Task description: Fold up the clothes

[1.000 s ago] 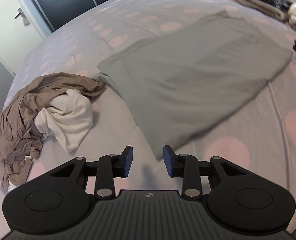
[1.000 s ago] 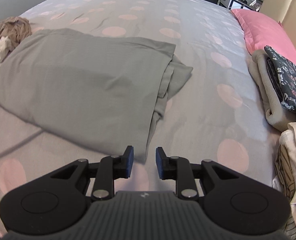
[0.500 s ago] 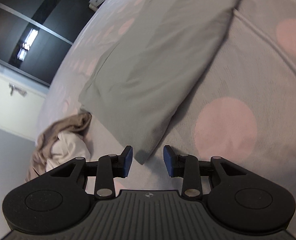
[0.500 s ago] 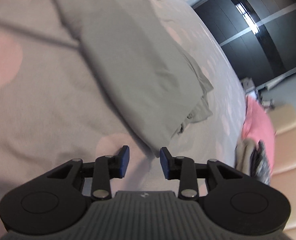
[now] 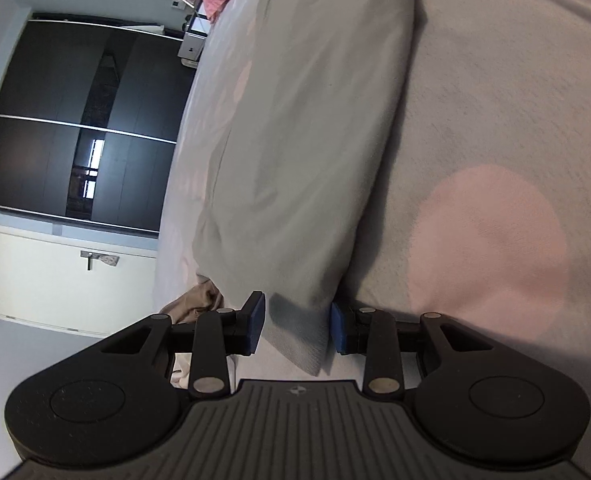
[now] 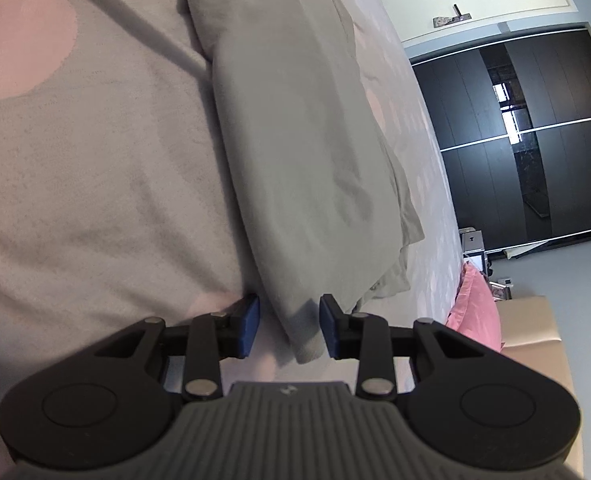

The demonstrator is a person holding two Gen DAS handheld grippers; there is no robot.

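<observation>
A grey folded garment [image 5: 295,140] lies flat on the bed. In the left wrist view its near corner reaches in between the blue pads of my left gripper [image 5: 295,324], which is open and tipped on its side low over the bedspread. The right wrist view shows the same garment [image 6: 303,140] with its other near corner between the pads of my right gripper [image 6: 289,322], also open and rolled sideways. Neither pair of pads presses on the cloth.
The grey bedspread with pink dots [image 5: 495,160] runs under everything. A brown heap of clothes [image 5: 199,300] lies just beyond the left gripper. A pink pillow [image 6: 475,312] sits at the bed's head. Past the bed are a dark wardrobe [image 6: 535,140] and a white door [image 5: 55,272].
Both grippers have dropped toward the bed and rolled onto their sides. Each has closed in on a near corner of the grey garment, which now lies between its pads.
</observation>
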